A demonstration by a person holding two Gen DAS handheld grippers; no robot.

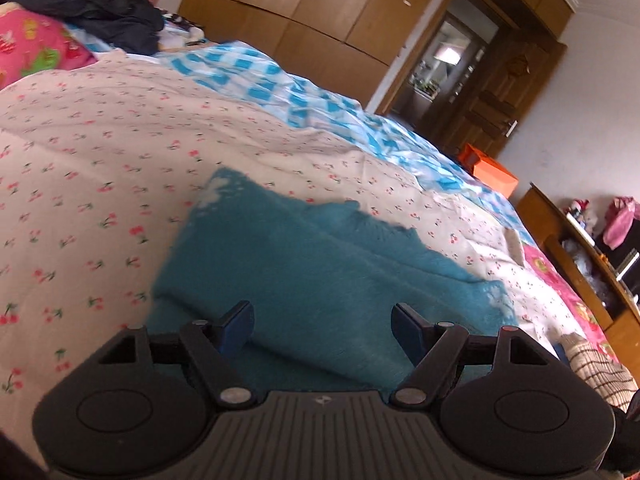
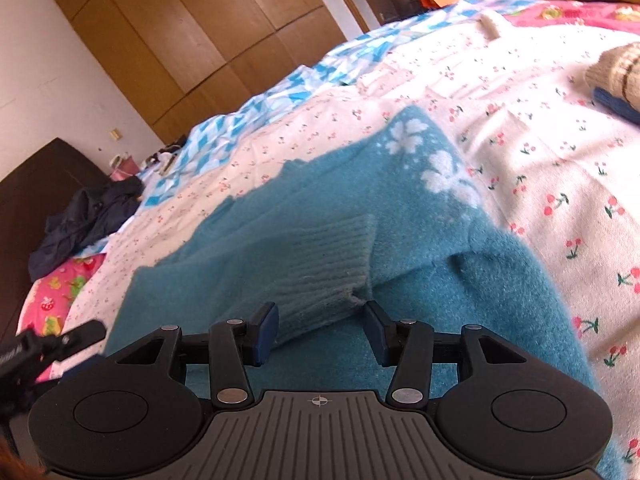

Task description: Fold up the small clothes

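Observation:
A teal fuzzy sweater [image 1: 320,264] with white flower marks lies partly folded on the cherry-print bed cover [image 1: 100,140]. My left gripper [image 1: 323,326] hovers over its near edge, jaws wide apart and nothing pinched between them. In the right wrist view the sweater [image 2: 280,220] shows a ribbed sleeve cuff [image 2: 332,264] folded across its body. My right gripper [image 2: 320,328] is open, with the cuff's end lying between the fingertips and a gap at the right pad. The left gripper [image 2: 52,344] shows at that view's left edge.
A beige striped knit [image 2: 620,68] rests on a dark blue piece [image 2: 612,104] at the right of the bed. Dark clothes [image 1: 100,8] are heaped near the pillows. A blue checked sheet [image 1: 248,76], an orange box [image 1: 492,172] and wooden wardrobes [image 1: 320,8] lie beyond.

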